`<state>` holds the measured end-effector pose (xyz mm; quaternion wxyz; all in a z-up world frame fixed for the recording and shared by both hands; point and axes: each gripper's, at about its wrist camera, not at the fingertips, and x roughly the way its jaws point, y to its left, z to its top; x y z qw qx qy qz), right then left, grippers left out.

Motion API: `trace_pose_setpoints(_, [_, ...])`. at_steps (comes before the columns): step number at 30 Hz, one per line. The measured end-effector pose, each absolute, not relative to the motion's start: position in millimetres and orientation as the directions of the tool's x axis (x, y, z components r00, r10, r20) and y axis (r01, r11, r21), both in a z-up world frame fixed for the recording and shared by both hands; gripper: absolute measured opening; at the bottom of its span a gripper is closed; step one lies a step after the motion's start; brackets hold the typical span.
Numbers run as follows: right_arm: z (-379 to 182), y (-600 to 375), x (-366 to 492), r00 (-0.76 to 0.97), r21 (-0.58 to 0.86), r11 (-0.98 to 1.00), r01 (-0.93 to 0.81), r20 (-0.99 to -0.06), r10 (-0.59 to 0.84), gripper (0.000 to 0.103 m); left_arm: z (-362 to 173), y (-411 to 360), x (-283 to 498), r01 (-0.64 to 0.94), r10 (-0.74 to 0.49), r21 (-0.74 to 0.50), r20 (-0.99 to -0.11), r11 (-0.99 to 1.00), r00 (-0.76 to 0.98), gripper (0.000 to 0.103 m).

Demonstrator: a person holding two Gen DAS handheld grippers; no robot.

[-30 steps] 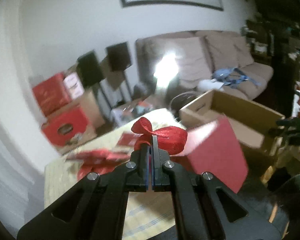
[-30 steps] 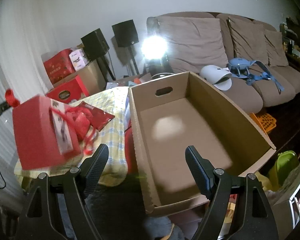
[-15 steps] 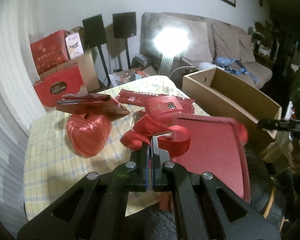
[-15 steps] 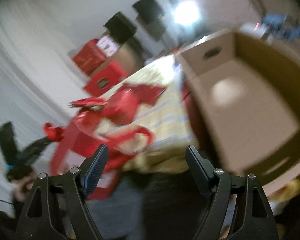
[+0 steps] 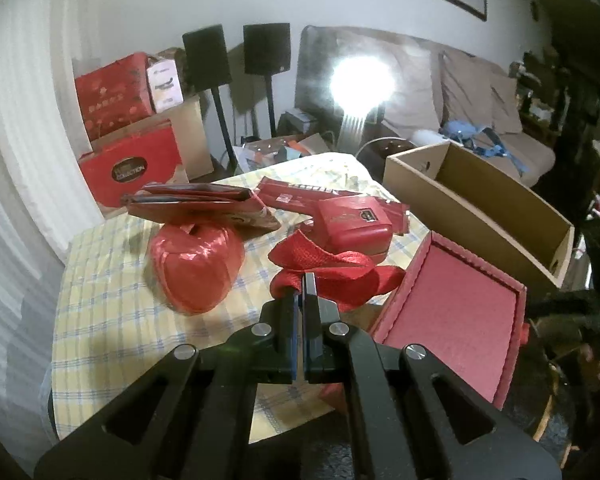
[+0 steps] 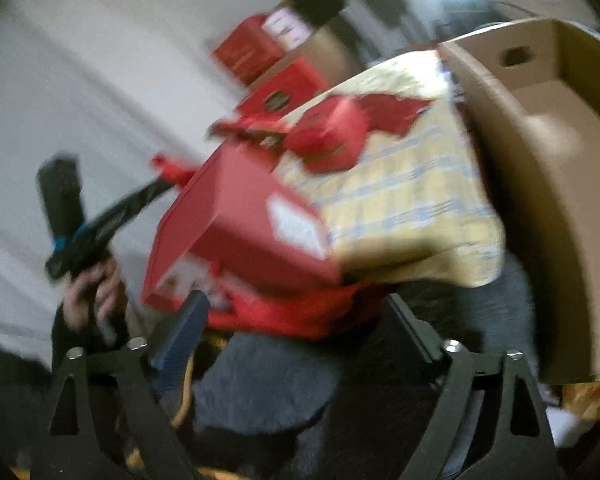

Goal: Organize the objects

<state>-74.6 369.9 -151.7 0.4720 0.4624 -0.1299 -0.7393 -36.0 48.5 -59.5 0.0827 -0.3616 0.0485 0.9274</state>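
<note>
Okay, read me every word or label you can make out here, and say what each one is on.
"COLLECTION": dark oval on the red gift box on the floor behind the table.
Gold characters on the red carton: too blurred.
Pink-white box, red packet, small red case: print too small.
Right wrist view: all blurred.

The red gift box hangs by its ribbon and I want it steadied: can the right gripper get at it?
Probably yes. The right gripper is opening right below the red gift box, nothing between; the left gripper only pinches the ribbon.
</note>
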Motion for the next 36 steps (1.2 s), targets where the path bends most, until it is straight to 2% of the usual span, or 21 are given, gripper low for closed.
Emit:
trace_pose_setpoints(3, [-155, 347, -62, -0.111, 0.578, -0.522, 0.627, -0.597, -0.795, 0.092, -60, 47, -37, -0.186, 0.119, 0.026, -0.679, -0.982, -0.724, 0.001])
trace_pose_setpoints(6, [-156, 339, -64, -0.141, 0.571, -0.540, 0.618, -0.595, -0.791, 0.092, -60, 46, -36, -0.188, 0.124, 0.021, -0.678, -0.982, -0.724, 0.001])
trace_pose_setpoints(7, [-156, 341, -66, -0.155, 0.571, -0.548, 0.611, -0.593, -0.791, 0.088, -61, 46, -36, -0.189, 0.127, 0.019, -0.678, -0.982, -0.724, 0.001])
trace_pose_setpoints(9, [-157, 343, -74, -0.182, 0.584, -0.567, 0.581, -0.586, -0.790, 0.061, -62, 44, -36, -0.187, 0.126, 0.017, -0.678, -0.982, -0.724, 0.001])
trace_pose_setpoints(11, [-157, 349, -82, -0.212, 0.589, -0.598, 0.543, -0.593, -0.777, 0.018, -63, 40, -37, -0.173, 0.114, 0.021, -0.676, -0.985, -0.728, 0.001])
trace_pose_setpoints(12, [-157, 352, -87, -0.255, 0.567, -0.639, 0.520, -0.611, -0.749, 0.014, -64, 38, -37, -0.172, 0.117, 0.014, -0.677, -0.985, -0.727, 0.001])
trace_pose_setpoints(16, [-147, 366, -103, -0.340, 0.558, -0.682, 0.474, -0.598, -0.726, 0.007, -66, 36, -38, -0.166, 0.116, 0.009, -0.680, -0.986, -0.724, 0.001])
trace_pose_setpoints(19, [-132, 371, -110, -0.459, 0.473, -0.758, 0.449, -0.606, -0.650, 0.006, -66, 37, -37, -0.167, 0.111, 0.018, -0.677, -0.986, -0.728, 0.001])
trace_pose_setpoints(25, [-97, 392, -131, -0.597, 0.433, -0.805, 0.406, -0.541, -0.592, 0.006, -63, 36, -37, -0.164, 0.110, 0.017, -0.673, -0.986, -0.732, 0.001])
trace_pose_setpoints(31, [-59, 405, -143, -0.673, 0.421, -0.811, 0.405, -0.463, -0.577, 0.006, -62, 35, -37, -0.160, 0.107, 0.017, -0.674, -0.987, -0.731, 0.001])
trace_pose_setpoints(36, [-53, 403, -142, -0.668, 0.424, -0.799, 0.425, -0.449, -0.594, 0.006, -63, 33, -36, -0.168, 0.128, -0.006, -0.676, -0.986, -0.726, 0.002])
